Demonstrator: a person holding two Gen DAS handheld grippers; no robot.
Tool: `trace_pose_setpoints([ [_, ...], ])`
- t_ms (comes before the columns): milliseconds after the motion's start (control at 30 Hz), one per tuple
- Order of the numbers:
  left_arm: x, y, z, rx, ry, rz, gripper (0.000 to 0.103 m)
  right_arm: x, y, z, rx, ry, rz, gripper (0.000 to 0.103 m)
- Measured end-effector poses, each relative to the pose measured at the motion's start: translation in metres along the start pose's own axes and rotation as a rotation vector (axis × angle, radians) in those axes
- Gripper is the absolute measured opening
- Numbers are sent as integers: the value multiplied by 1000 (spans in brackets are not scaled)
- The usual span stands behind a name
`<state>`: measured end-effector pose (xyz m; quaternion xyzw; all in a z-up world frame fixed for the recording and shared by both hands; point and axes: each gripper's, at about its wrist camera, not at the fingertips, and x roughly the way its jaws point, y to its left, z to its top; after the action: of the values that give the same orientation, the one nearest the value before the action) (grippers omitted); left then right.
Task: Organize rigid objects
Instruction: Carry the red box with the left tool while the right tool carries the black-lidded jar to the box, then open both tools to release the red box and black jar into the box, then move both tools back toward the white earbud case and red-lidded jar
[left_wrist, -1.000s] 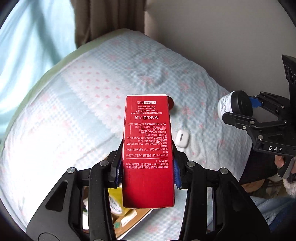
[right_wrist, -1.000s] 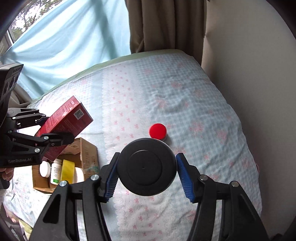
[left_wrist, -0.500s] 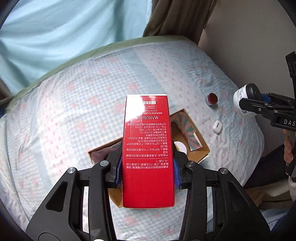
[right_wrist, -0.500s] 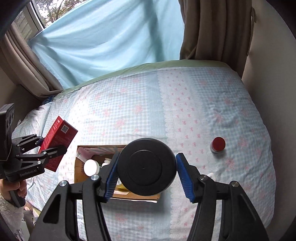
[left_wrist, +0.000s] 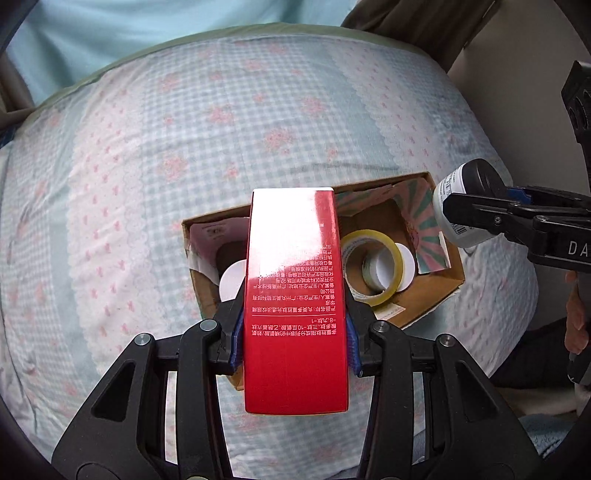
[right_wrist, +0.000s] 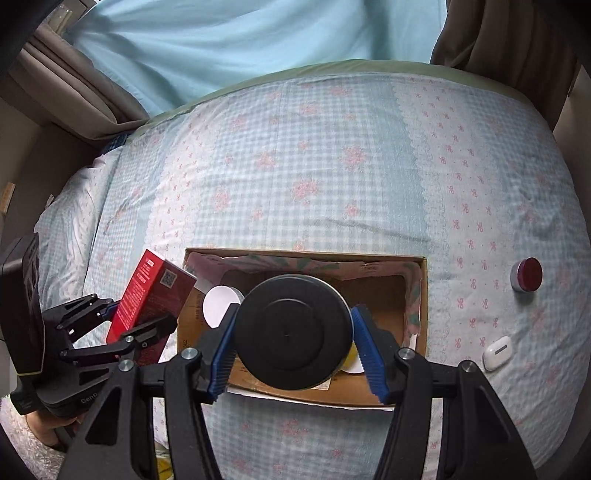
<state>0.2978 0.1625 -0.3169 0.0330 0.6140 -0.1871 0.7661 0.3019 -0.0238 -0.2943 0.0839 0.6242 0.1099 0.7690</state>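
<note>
My left gripper (left_wrist: 293, 338) is shut on a tall red carton (left_wrist: 293, 295) and holds it above the left half of an open cardboard box (left_wrist: 428, 308). The carton also shows in the right wrist view (right_wrist: 151, 299), at the box's left edge. My right gripper (right_wrist: 295, 349) is shut on a white bottle with a black cap (right_wrist: 293, 332) over the middle of the box (right_wrist: 423, 295). In the left wrist view the bottle (left_wrist: 465, 205) hangs above the box's right end. Inside the box lie a roll of yellow tape (left_wrist: 373, 271) and a white lid (right_wrist: 219, 306).
The box lies on a bed with a blue checked floral cover (right_wrist: 314, 166). A small red-capped jar (right_wrist: 526, 275) and a white earbud case (right_wrist: 496, 352) lie on the cover right of the box. Curtains and a wall stand behind the bed.
Both grippers have swung left and down from the bed's right end to over the box, which now fills the middle of both views. Each still holds its object.
</note>
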Motion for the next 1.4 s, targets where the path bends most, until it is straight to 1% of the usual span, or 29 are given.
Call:
trace_pose_setpoints([
  [167,35,-11,8,5,59,-21,38,32,-19,4,38,61,-5,55],
  [367,78,-28,22,42,123,-40,37,64,-51,7,97,112,-45,55],
  [500,102,-28,30,35,176,-54,37,81,-64,9,113,140,-67,55],
  [667,120,-29,34,50,226,-39,38,98,-73,12,118,173,-82,55],
  [767,125,-29,38,47,259,-12,38,103,-77,12,126,181,-65,55],
  [833,128,-28,39,33,280,0,42,105,-78,13,134,176,-67,55],
  [867,127,-27,40,24,282,-3,62,105,-79,14,142,176,-66,59],
  [900,125,-25,40,15,277,-9,100,105,-80,15,152,168,-58,63],
  [933,120,-25,41,9,258,-18,101,103,-81,15,160,158,-49,80],
  [967,114,-24,41,8,244,-18,103,101,-81,16,162,149,-45,100],
  [1000,110,-24,41,10,237,-13,103,98,-80,15,160,141,-43,103],
  [1033,107,-24,40,13,234,-3,103,96,-79,15,154,138,-32,103],
  [1133,97,-25,38,21,214,15,103,90,-76,11,135,137,-52,103],
  [1300,75,-31,40,18,174,20,103,75,-73,3,147,118,-41,103],
  [1400,55,-36,37,22,143,27,103,60,-66,0,136,93,-42,103],
])
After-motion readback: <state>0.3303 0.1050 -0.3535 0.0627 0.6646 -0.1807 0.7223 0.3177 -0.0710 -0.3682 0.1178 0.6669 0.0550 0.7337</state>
